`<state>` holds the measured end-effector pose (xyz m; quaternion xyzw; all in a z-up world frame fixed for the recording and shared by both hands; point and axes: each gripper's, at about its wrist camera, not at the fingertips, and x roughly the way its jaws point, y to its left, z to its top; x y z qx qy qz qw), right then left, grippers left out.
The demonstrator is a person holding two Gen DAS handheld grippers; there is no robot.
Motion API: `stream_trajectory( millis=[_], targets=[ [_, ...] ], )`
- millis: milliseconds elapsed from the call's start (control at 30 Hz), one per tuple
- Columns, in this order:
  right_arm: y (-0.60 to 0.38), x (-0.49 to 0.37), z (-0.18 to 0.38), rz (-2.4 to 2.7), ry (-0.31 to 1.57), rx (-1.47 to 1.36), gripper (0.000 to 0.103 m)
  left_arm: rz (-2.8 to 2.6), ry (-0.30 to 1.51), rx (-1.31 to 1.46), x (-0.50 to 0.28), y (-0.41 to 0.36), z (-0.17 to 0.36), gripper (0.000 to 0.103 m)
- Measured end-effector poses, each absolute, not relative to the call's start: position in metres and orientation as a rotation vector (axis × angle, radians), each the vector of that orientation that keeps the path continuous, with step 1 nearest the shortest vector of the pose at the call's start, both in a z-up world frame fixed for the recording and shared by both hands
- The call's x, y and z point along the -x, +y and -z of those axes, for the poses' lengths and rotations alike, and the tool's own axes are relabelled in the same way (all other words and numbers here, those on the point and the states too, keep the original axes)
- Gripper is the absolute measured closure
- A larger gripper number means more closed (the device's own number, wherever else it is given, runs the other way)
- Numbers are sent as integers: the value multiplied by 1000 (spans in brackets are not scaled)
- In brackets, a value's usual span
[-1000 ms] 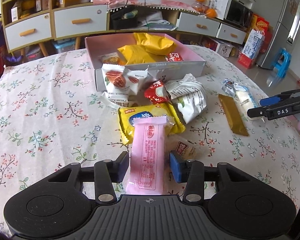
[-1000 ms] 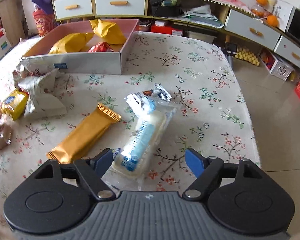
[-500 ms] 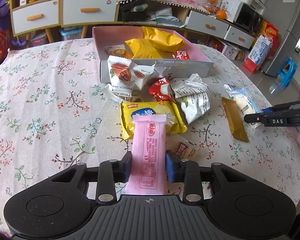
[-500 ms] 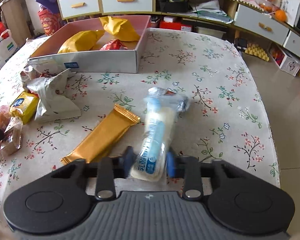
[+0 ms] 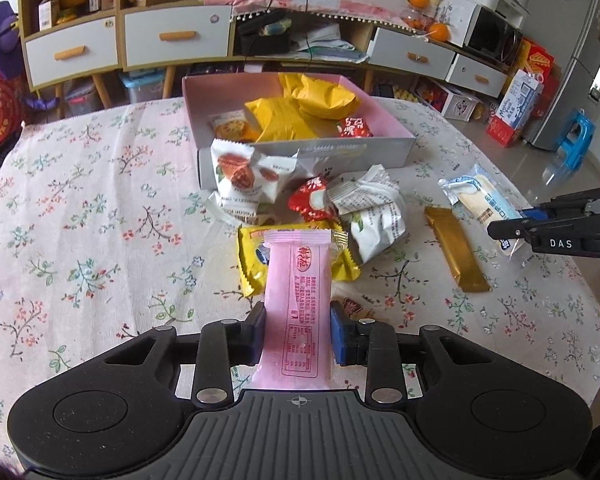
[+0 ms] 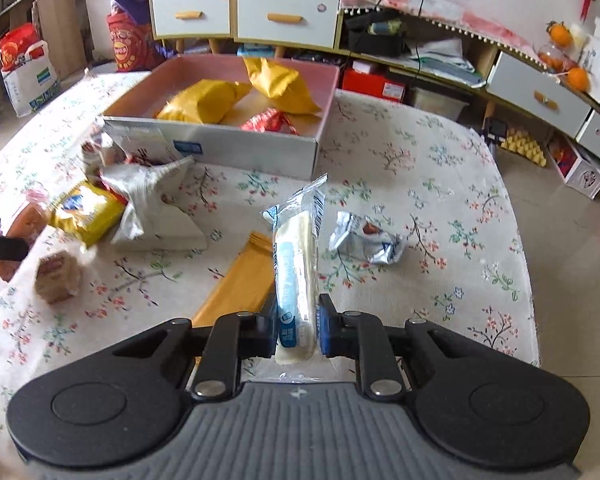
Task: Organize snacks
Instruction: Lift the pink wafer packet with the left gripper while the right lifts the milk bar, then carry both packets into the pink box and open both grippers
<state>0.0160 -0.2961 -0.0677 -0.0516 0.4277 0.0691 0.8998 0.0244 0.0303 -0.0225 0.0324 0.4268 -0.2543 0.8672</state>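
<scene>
- Left tongs [image 5: 298, 330]: pinched across the lower part of the pink wafer pack [image 5: 296, 304]. Its long axis runs straight out ahead of the fingers, far end hanging over the yellow biscuit pack [image 5: 252, 256] just beyond.
- Right tongs [image 6: 298, 330]: pressed hard onto the clear-wrapped white roll [image 6: 296, 264], gripped near its tail. Roll stands nearly in line with the fingers, tip lifted and leaning forward.
- Just left of the right tongs, flat on the floral tablecloth [image 6: 420, 184]: gold bar [image 6: 240, 280]. Just ahead-right: crumpled silver wrapper [image 6: 366, 242].
- Past the left tongs: loose heap of red and white packets [image 5: 340, 204], untouched.
- Far: pink box [image 5: 312, 156], open top, already holding yellow bags and a red packet. Dead ahead of the left tongs; ahead and to the left of the right tongs.
- Judgement: both loads go forward and over the near wall of the box. Left hand has the straighter line; right must swing leftward across the heap. Both packs stick out lengthwise, so tips reach the wall first.
</scene>
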Motion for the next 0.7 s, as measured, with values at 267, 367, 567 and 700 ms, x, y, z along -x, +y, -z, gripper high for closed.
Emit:
stream_trajectory(
  millis=[267,367,567,700],
  targets=[
    [-286,-18,52,-165,859,83,86,509,883,-62,-27,32,12,74],
    [-279,-20,46,-175,843,85,86,500,871,-52,-30,32,6,74],
    [-267,-25,32,-190,815,72,86,491,835,-28,-38,32,-9,74],
    [-261,-30,25,-196,792,59,86,482,817,-10,-48,30,-16,74]
  ],
)
